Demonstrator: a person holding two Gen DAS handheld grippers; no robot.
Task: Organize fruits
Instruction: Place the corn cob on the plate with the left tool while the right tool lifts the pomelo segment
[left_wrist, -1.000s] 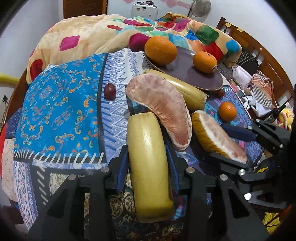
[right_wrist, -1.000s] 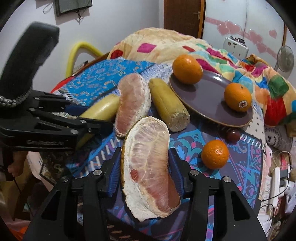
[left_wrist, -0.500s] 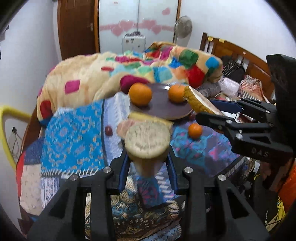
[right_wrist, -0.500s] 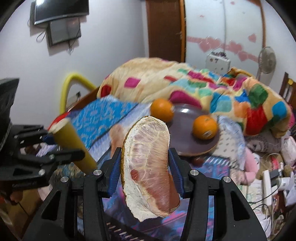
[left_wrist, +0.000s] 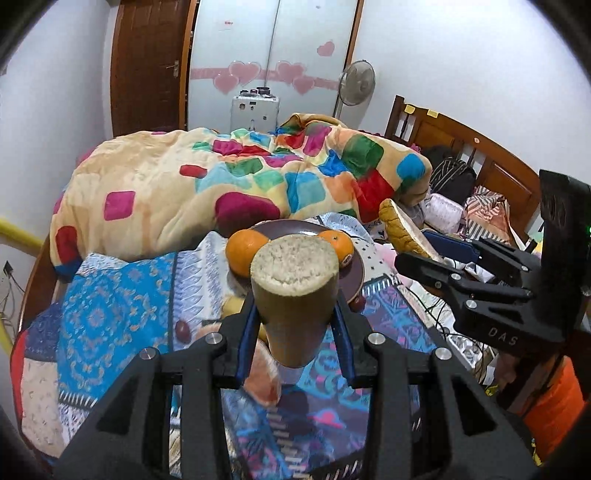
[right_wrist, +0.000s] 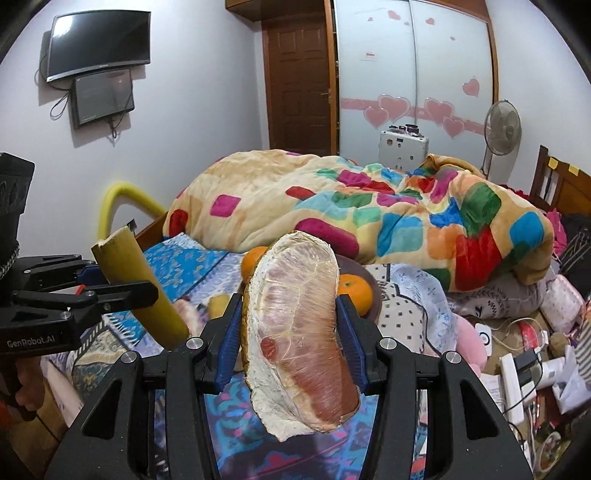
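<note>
**Ana:** Two grippers, two catches, both up off the bed. Nearest the left camera, the left gripper (left_wrist: 295, 343) has its blue pads clamped on a yellow-skinned stalk piece (left_wrist: 294, 295), pale cut end tipped toward the lens.

**Ben:** Narrow grip there, jaws only part open and pressed to the skin on both sides. And the right gripper (right_wrist: 290, 345) is pinched the same way on a pomelo wedge (right_wrist: 299, 343), pink flesh under cling film, rind behind.

**Ana:** From the right camera you can see the stalk piece sticking up out of the left tool, well clear of the patterned bed cover (left_wrist: 110, 314).

**Ben:** Look under them. A second wedge (left_wrist: 262, 373) lies on the cover just below the left jaws, with a small dark red fruit (left_wrist: 183, 329) beside it and something yellow next to that, mostly hidden.

**Ana:** Then further back, the dark plate (left_wrist: 352, 275), already carrying two oranges (left_wrist: 245, 251), one on each side.

**Ben:** So I'd call this the carry stage: both pieces lifted, neither placed.

**Ana:** Agreed. Next move, as I read it, calls for swinging forward to the plate and lowering into the gap between the oranges.

**Ben:** Tight fit for two long pieces. One at a time, I'd say, set down flat before the jaws let go, or they roll off the rim.

**Ana:** Beyond all that, just the colourful patchwork blanket (right_wrist: 369, 206), heaped up.
</note>
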